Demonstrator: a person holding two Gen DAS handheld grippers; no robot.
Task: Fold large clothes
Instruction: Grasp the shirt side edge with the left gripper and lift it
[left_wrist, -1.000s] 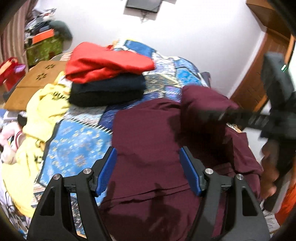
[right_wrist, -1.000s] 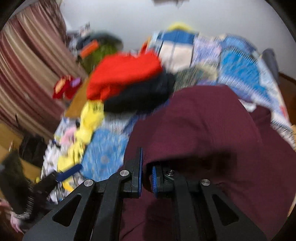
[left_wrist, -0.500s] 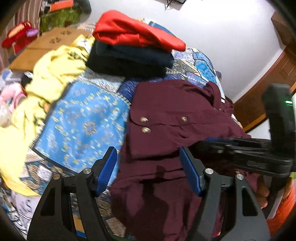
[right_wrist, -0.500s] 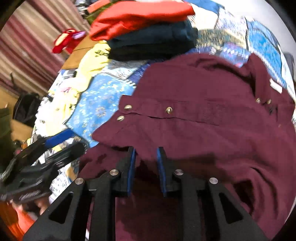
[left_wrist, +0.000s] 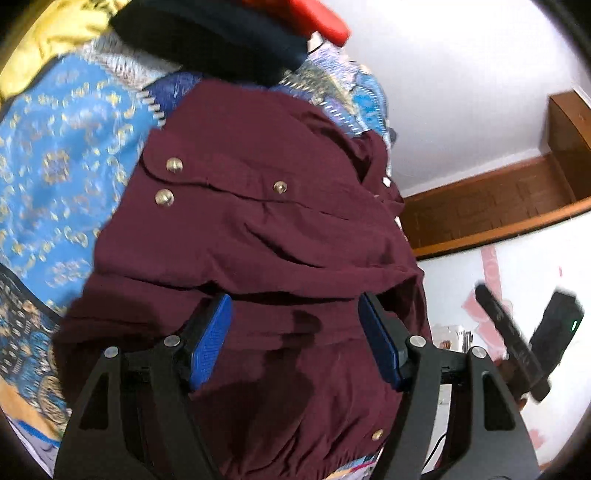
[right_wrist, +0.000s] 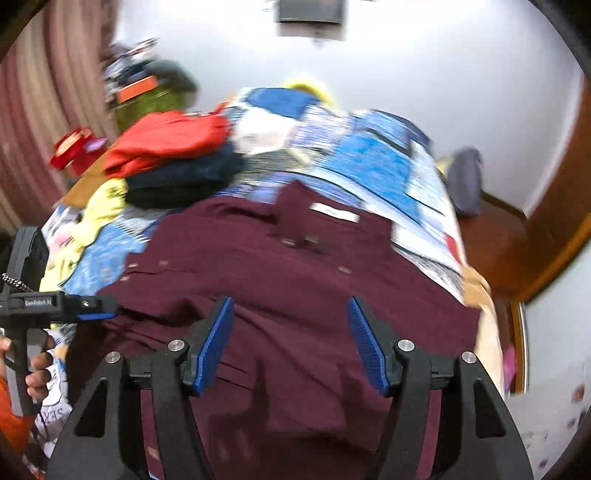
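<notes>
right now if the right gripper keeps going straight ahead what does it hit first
Most likely the maroon shirt, spread on the bed just ahead of the open right gripper. Its fingers look slightly above the cloth, though depth is unclear.

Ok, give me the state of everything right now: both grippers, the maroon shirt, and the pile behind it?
Left gripper: open, holding nothing, over the shirt.
Right gripper: open, holding nothing, over the shirt.
Maroon shirt: lying on the bed, partly folded, a buttoned cuff laid across it, wrinkled.
Red garment: folded, on top of the pile.
Dark garment: folded, under the red one.
Yellow garment: crumpled, unfolded.
</notes>
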